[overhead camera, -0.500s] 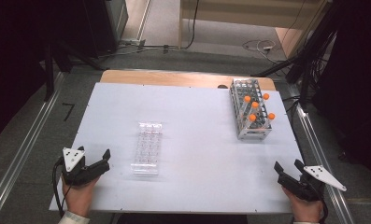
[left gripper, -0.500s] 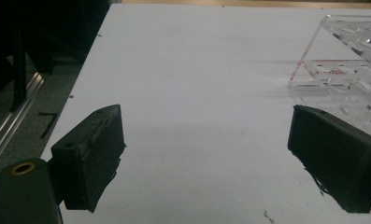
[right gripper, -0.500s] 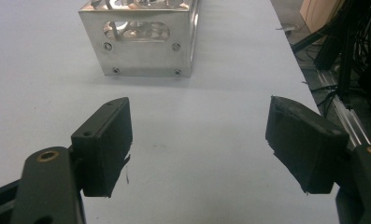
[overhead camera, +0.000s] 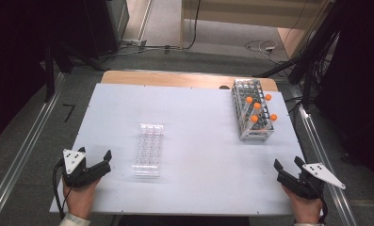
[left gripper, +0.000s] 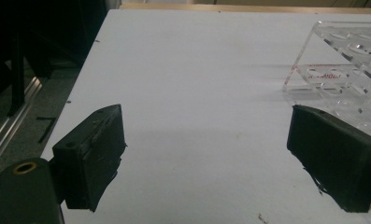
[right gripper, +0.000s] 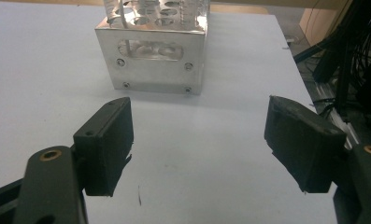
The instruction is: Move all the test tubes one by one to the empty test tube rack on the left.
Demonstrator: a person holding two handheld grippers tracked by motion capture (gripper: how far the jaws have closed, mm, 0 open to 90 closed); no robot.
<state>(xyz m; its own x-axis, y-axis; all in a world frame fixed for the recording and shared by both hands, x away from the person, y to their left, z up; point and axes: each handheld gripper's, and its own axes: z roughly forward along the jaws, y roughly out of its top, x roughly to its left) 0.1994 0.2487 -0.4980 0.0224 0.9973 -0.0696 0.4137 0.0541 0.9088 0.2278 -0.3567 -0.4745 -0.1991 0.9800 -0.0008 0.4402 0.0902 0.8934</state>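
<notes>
- The left gripper (overhead camera: pixel 96 162) sits at the near left corner of the white table (overhead camera: pixel 199 141), held in a hand (overhead camera: pixel 80 197) that comes in from the near edge. Its jaws are spread wide with only bare table between them. Against the frame half a second ago it lies in the same spot, with no shift I can make out.
- Just right of it lies a clear plastic well rack (overhead camera: pixel 148 149), flat on the table and empty, its long side running near to far. It has not moved. In the left gripper view its near corner (left gripper: pixel 342 70) shows beyond the right-hand jaw, apart from it.
- Far right stands a metal tube rack (overhead camera: pixel 253 110) holding orange-capped tubes (overhead camera: pixel 257 106), upright, in its earlier place. In the right gripper view its end wall (right gripper: pixel 153 58) faces the jaws, well beyond them.
- The right gripper (overhead camera: pixel 288 170) rests at the near right corner, jaws spread wide and holding nothing, in its earlier pose.
</notes>
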